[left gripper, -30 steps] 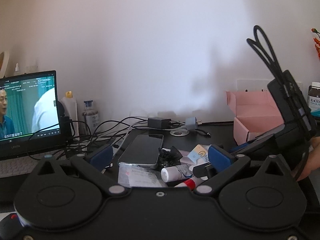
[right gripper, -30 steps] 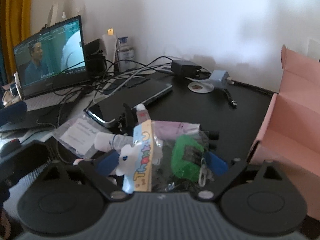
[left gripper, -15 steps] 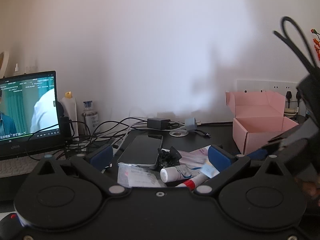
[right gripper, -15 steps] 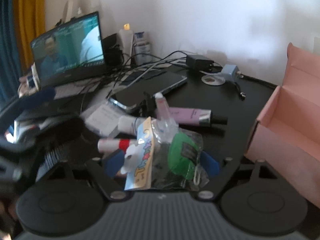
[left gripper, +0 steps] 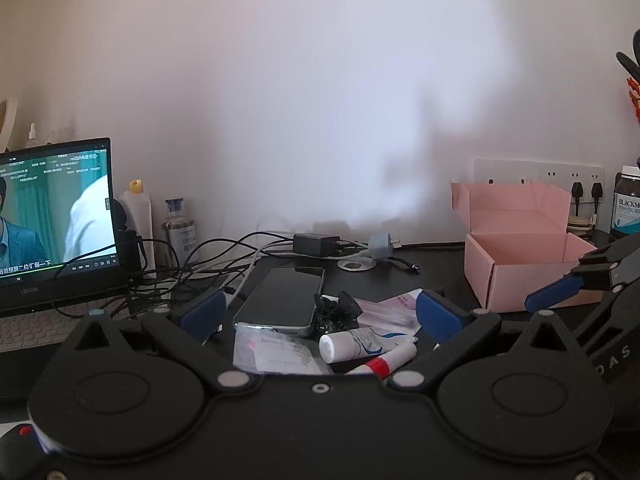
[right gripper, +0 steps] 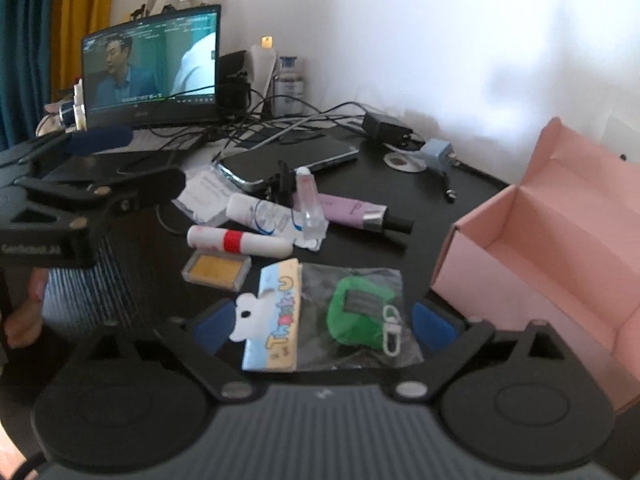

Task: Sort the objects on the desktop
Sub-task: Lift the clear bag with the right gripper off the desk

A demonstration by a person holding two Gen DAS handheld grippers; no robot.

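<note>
Ahead of my left gripper (left gripper: pixel 318 314) the phone (left gripper: pixel 282 300), tubes (left gripper: pixel 360 346) and sachet (left gripper: pixel 276 354) crowd the desk. Cables (left gripper: pixel 200 258) tangle toward the laptop (left gripper: pixel 56 216). Bare desk (right gripper: pixel 452 216) leaves a lane between the clutter and the open pink box (right gripper: pixel 560 248) on my right.
</note>
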